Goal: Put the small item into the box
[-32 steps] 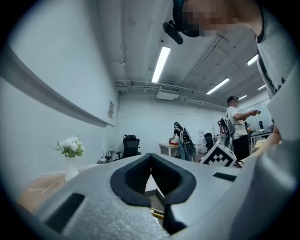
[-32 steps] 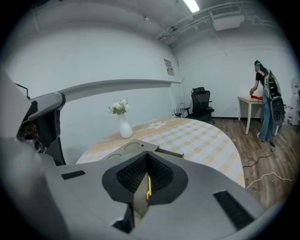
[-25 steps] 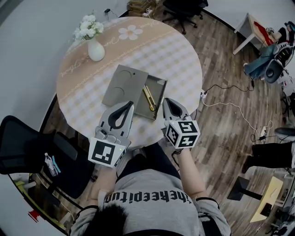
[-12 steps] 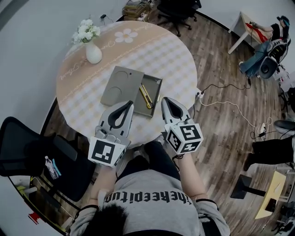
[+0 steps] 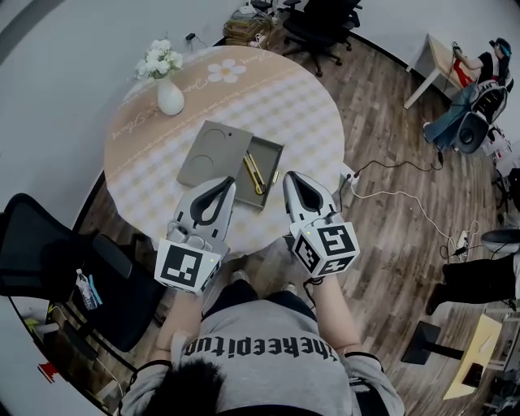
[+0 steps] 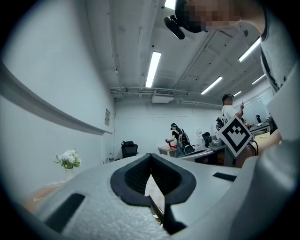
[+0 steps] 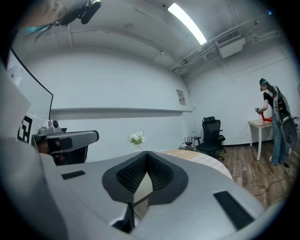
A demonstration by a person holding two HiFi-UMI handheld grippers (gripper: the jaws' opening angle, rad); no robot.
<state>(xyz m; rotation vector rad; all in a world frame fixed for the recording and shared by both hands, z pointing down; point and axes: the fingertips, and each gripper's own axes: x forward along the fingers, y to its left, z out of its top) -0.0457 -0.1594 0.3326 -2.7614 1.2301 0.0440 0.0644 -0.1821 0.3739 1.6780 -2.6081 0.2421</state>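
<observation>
Left claw (image 5: 223,184): jaws together, nothing between them. I hold it about level; in the head view its tip sits over the near edge of the lid.
Right claw (image 5: 292,178): jaws pressed shut, empty. It's beside my left one with a gap between them, tip by the tray's near right corner.
Bench (image 5: 309,106): round, under a tan checked cloth with a flower print at the far edge. Both claws hang over its near side.
Box (image 5: 270,158): shallow grey tray, open, mid-bench, just past my claw tips.
Lid (image 5: 213,153): flat grey panel with two round dents. It lies on the cloth against the tray's left side.
Small item (image 5: 253,175): yellow cutter lying inside the tray along its length. Neither claw touches it.
Vase (image 5: 170,97): white and upright with white flowers, at the far left of the bench, well apart from the box.
Black chair (image 5: 41,260): on the floor left of the bench, near my left elbow.
Floor (image 5: 390,122): wood planks. A cable (image 5: 398,193) trails away to the right of the bench.
Office chair (image 5: 321,20): black, beyond the bench's far edge.
Person (image 7: 276,112): standing at a small table, far right of the room.
</observation>
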